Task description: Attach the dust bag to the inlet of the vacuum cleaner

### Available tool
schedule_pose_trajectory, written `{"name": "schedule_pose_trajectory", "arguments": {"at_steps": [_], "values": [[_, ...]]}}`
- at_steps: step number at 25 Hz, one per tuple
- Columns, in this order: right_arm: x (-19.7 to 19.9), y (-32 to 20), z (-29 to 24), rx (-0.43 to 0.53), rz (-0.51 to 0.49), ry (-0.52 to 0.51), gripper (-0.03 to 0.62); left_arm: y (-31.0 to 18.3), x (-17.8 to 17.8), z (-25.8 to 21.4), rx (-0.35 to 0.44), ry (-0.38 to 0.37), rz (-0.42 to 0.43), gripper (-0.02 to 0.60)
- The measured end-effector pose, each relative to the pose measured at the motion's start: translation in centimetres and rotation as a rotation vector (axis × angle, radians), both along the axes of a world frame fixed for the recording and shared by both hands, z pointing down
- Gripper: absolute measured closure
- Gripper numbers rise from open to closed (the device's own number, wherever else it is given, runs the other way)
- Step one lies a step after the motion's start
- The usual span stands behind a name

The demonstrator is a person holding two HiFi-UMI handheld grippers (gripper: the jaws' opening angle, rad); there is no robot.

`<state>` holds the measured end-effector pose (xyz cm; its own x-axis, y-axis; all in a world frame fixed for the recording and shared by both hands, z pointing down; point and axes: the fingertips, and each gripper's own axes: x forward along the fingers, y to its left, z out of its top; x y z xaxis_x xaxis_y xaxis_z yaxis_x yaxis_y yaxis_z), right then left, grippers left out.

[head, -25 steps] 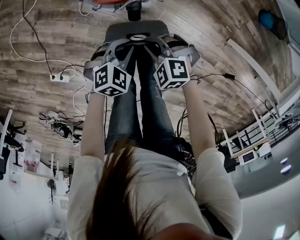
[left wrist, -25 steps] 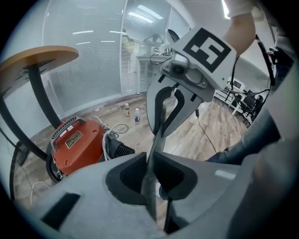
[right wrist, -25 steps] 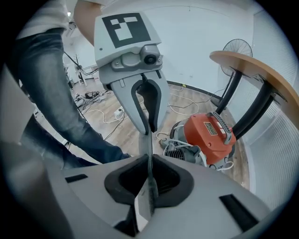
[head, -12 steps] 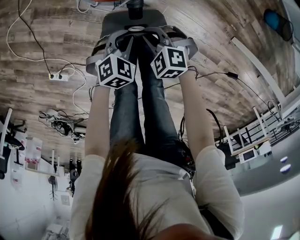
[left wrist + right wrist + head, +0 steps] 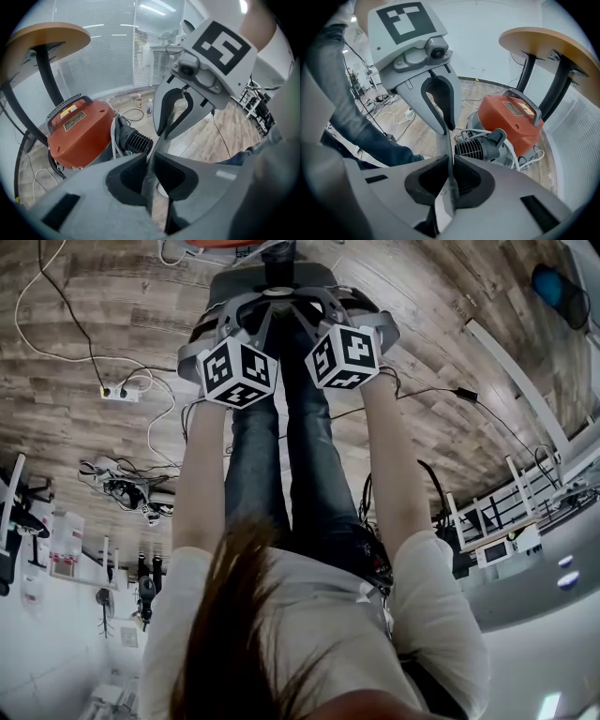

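Observation:
A flat grey dust bag (image 5: 234, 285) with a white-ringed hole hangs between my two grippers above the floor. In the head view my left gripper (image 5: 248, 322) and right gripper (image 5: 317, 317) face each other across it. The left gripper (image 5: 151, 161) is shut on the bag's thin edge (image 5: 149, 180). From the opposite side the right gripper (image 5: 452, 164) is shut on the same bag (image 5: 446, 145). Just beyond stands the orange vacuum cleaner (image 5: 77, 129) (image 5: 513, 119), its black ribbed inlet part (image 5: 136, 140) (image 5: 480, 145) pointing toward the bag.
A round wooden table on black legs (image 5: 47, 35) (image 5: 548, 47) stands over the vacuum. White cables and a power strip (image 5: 117, 395) lie on the wooden floor at left. My legs in jeans (image 5: 281, 456) are below the grippers. Small bottles (image 5: 140, 101) stand on the floor behind.
Both grippers, still holding the bag, have sunk toward the floor and shifted toward the top of the head view, closer to the vacuum. The jaws look the same.

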<state>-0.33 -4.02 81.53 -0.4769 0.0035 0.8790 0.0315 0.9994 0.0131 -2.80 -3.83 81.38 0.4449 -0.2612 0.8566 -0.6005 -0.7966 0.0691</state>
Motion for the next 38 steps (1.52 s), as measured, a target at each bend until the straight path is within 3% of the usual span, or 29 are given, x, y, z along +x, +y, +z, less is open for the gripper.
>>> {"name": "schedule_pose_trajectory", "arguments": {"at_steps": [38], "values": [[0.4, -3.6, 0.7, -0.008, 0.045, 0.018, 0.545, -3.5, 0.3, 0.5, 0.014, 0.017, -0.054, 0.522]]}}
